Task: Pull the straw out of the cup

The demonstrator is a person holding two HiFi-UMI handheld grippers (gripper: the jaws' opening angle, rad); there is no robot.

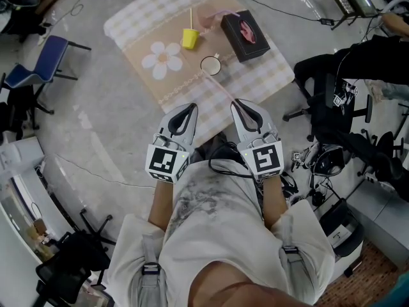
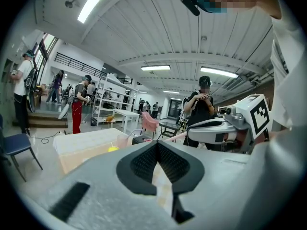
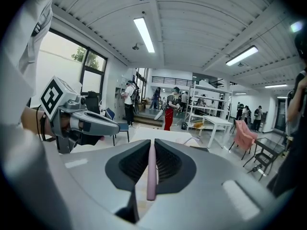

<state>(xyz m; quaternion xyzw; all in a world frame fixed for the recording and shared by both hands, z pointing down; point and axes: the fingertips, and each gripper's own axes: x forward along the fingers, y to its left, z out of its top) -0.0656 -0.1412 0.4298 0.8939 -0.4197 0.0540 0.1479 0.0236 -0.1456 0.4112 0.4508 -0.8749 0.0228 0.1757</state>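
Head view: a low table under a checked cloth point(image 1: 137, 15) stands ahead of the person. On it are a small yellow cup point(image 1: 189, 38) with its own straw, a black box point(image 1: 245, 36) and, nearer the person, a clear cup point(image 1: 211, 64). The left gripper point(image 1: 190, 106) and right gripper point(image 1: 238, 102) are held side by side, near the table's front edge. A thin pink straw point(image 1: 220, 87) runs from the tip of the right gripper up to the clear cup. At this size its far end looks to be at the cup's rim, though whether it sits inside cannot be told.

Left gripper view: the left gripper point(image 2: 156, 143) has its jaws together at the tips, with nothing between them. Past them the right gripper point(image 2: 189, 133) points across from the right, and the pink straw point(image 2: 175, 137) sticks out of its tip toward the table. The yellow cup point(image 2: 112, 149) shows low on the cloth.

Right gripper view: the right gripper point(image 3: 151, 142) is clamped on the pink straw point(image 3: 150, 176), which stands between the two ribbed pads and runs down past them. The left gripper point(image 3: 117, 127) sits off to the left, apart from the straw.
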